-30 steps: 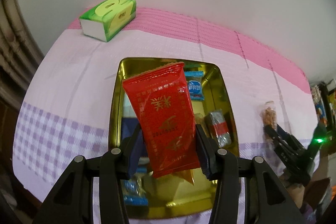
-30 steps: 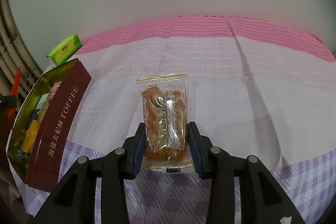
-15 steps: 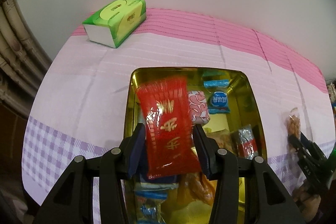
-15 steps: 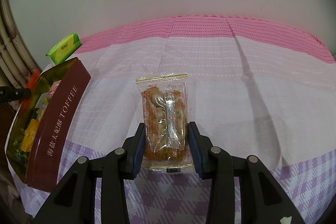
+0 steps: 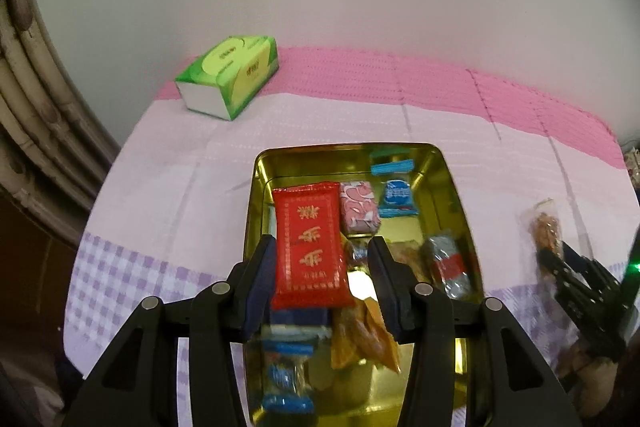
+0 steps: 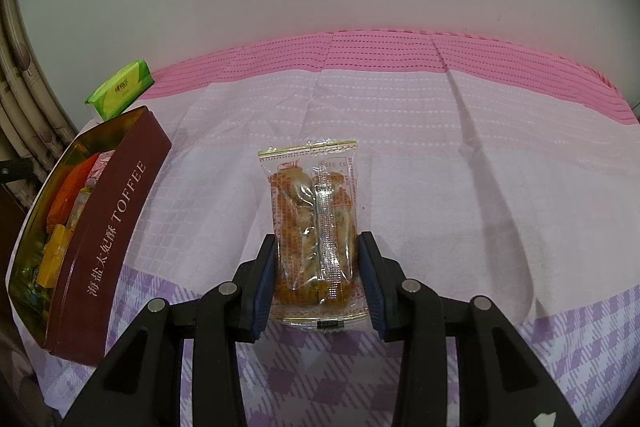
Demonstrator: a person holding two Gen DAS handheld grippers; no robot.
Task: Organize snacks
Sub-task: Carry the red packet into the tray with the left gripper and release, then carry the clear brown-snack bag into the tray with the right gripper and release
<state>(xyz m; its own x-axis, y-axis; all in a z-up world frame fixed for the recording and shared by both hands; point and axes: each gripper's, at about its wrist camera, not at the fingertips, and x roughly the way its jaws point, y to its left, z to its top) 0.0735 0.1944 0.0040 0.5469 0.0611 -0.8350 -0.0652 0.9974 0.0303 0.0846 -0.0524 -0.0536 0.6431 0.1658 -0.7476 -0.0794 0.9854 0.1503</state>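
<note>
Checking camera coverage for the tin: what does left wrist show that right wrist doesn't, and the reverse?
Only left wrist: the left gripper with the red packet between its fingers, over the tin's gold floor, plus the pink candy, blue-wrapped sweet and right gripper from outside.

Only right wrist: the tin's maroon TOFFEE side wall and the clear snack bag's printed back seam.

Both: toffee tin, green tissue pack, clear snack bag, pink-and-purple tablecloth.
</note>
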